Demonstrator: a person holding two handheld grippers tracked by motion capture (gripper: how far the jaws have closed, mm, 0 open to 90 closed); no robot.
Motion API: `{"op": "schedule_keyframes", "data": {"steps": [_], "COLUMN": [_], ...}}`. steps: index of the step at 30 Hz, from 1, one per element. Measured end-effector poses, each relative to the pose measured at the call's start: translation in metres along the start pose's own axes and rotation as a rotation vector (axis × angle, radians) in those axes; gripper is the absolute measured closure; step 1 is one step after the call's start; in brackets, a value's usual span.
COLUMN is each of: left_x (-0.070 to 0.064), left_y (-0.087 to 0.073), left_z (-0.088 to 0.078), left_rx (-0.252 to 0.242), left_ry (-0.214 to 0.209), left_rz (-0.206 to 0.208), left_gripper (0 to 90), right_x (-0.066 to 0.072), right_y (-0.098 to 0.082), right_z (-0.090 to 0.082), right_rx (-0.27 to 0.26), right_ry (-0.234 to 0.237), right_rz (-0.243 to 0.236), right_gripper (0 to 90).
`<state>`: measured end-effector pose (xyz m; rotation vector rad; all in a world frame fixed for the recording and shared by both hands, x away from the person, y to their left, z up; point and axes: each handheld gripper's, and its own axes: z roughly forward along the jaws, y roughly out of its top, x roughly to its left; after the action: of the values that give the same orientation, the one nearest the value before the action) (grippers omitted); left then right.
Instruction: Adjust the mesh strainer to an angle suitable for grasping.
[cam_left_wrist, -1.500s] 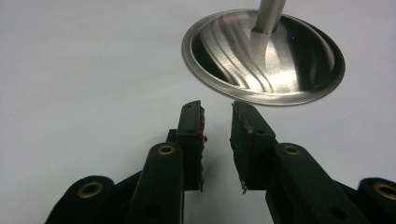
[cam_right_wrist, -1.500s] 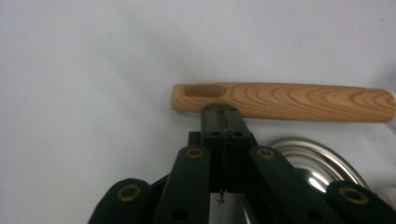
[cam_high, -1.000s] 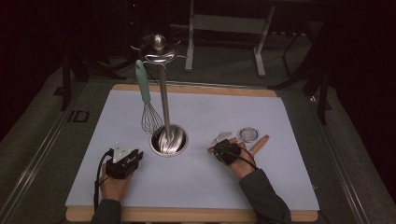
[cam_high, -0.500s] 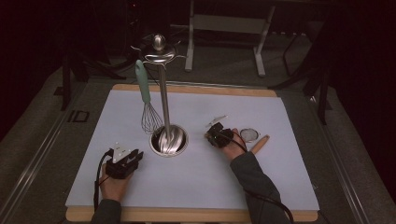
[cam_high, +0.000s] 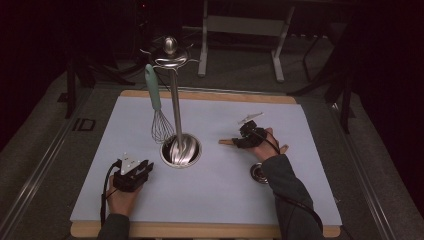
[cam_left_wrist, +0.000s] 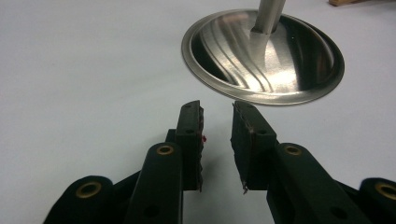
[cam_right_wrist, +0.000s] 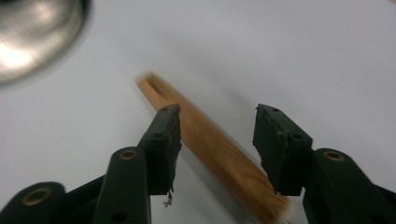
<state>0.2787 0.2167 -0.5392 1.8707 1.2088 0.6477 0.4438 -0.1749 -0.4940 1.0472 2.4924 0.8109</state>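
Note:
My right gripper (cam_high: 239, 141) (cam_right_wrist: 217, 110) hovers low over the white mat right of centre. Its jaws have just been opening and now stand wide apart. A wooden handle (cam_right_wrist: 210, 140) with a slotted end lies slantwise on the mat between them, and the pads do not press on it. Its tip (cam_high: 226, 142) pokes out to the left of the gripper. My left gripper (cam_high: 134, 174) (cam_left_wrist: 217, 106) rests at the front left, jaws partly apart with nothing between them, pointing at the steel base (cam_left_wrist: 264, 58) of the utensil stand (cam_high: 181, 150).
A whisk (cam_high: 159, 120) with a teal handle hangs from the stand's top hooks. A small round metal piece (cam_high: 258, 173) lies beside the right sleeve. The white mat (cam_high: 210, 200) covers a wooden board; dark floor and stand legs lie beyond its far edge.
The right hand moved left and away across the mat, and its jaws went from shut to wide apart. The round metal piece now lies nearer the front. The left hand stayed still.

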Motion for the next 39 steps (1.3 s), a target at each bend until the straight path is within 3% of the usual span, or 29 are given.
{"op": "schedule_keyframes", "data": {"steps": [3, 8, 12, 23, 32, 36, 39], "left_x": [0.0, 0.0, 0.0, 0.0, 0.0, 0.0, 0.0], "left_y": [0.0, 0.0, 0.0, 0.0, 0.0, 0.0, 0.0], "left_z": [0.0, 0.0, 0.0, 0.0, 0.0, 0.0, 0.0], "left_rx": [0.002, 0.0, -0.003, -0.002, 0.0, -0.001, -0.003], "left_ry": [0.0, 0.0, 0.0, -0.001, -0.001, 0.0, -0.001], "left_rz": [0.0, 0.0, -0.002, -0.002, 0.0, 0.0, -0.003], "left_gripper": [73.3, 73.3, 73.3, 73.3, 73.3, 73.3, 73.2], "right_x": [-0.007, -0.019, -0.022, -0.023, -0.016, -0.015, -0.011], "right_y": [-0.004, -0.008, -0.008, -0.009, -0.003, 0.002, 0.005], "right_z": [0.001, 0.002, 0.005, 0.007, 0.007, 0.006, 0.008], "right_rx": [0.043, 0.073, 0.112, 0.148, 0.186, 0.146, 0.158], "right_ry": [-0.023, 0.031, 0.058, 0.1, 0.11, 0.167, 0.153], "right_rz": [-0.028, -0.024, -0.028, -0.003, -0.001, 0.069, 0.04], "right_gripper": [49.4, 45.6, 44.0, 45.1, 54.7, 64.4, 63.8]}}
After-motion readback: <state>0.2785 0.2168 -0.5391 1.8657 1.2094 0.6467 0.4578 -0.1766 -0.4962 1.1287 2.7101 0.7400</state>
